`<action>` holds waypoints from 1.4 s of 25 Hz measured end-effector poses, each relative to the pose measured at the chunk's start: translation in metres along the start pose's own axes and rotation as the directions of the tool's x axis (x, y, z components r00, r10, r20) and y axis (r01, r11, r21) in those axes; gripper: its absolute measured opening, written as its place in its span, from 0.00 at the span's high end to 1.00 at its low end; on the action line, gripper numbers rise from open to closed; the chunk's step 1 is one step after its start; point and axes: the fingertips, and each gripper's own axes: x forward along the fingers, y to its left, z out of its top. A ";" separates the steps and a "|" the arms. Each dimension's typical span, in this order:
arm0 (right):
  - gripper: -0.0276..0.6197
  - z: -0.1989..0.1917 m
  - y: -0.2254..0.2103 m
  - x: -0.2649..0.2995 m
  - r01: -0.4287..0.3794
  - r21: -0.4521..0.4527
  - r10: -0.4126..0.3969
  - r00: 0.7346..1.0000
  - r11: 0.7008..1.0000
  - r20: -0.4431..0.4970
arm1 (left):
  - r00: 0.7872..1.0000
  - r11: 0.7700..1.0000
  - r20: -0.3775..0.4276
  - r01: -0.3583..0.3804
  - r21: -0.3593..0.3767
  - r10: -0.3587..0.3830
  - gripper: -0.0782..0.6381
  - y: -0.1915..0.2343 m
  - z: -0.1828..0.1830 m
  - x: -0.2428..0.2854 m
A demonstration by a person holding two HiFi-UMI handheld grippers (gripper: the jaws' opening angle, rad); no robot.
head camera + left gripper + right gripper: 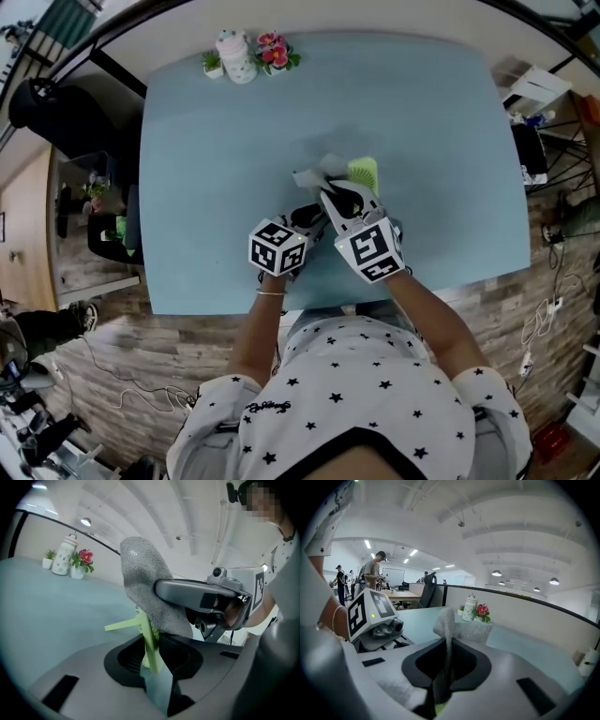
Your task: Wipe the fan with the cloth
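- left gripper sits at centre of the head view, just below the fan. its jaws are narrow, clamped on the stem of a small light green plastic fan.
- right gripper is just beside it on the right. its jaws are pinched on a grey knitted cloth that stands up from them.
- in the left gripper view the cloth hangs from the right gripper over the fan's upper part and seems to touch it.
- in the head view the fan and cloth are at frame centre, above the light blue table.
- a white ceramic jar and a pink flower pot are at the table's far edge, top of frame, well apart from the grippers.
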 end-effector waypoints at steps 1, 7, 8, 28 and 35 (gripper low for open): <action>0.92 -0.001 -0.001 0.001 -0.003 0.013 0.003 1.000 1.000 0.002 | 1.000 1.000 0.000 0.001 -0.001 -0.001 0.73 0.000 0.000 0.000; 0.92 -0.003 -0.005 0.001 -0.019 0.026 0.019 1.000 0.999 0.011 | 1.000 1.000 0.003 -0.002 0.001 0.002 0.73 0.001 -0.001 0.000; 0.92 -0.004 -0.007 0.001 -0.017 0.030 0.017 1.000 0.999 0.011 | 1.000 1.000 0.004 -0.003 0.001 0.003 0.73 0.001 -0.001 -0.001; 0.92 -0.038 -0.088 -0.034 0.168 0.180 -0.166 0.986 0.969 -0.027 | 1.000 1.000 0.005 -0.009 0.009 0.009 0.73 0.002 -0.002 -0.003; 0.92 -0.057 -0.100 -0.041 0.205 0.237 -0.195 0.979 0.950 -0.064 | 1.000 1.000 0.004 -0.021 0.011 0.021 0.73 0.002 -0.002 -0.001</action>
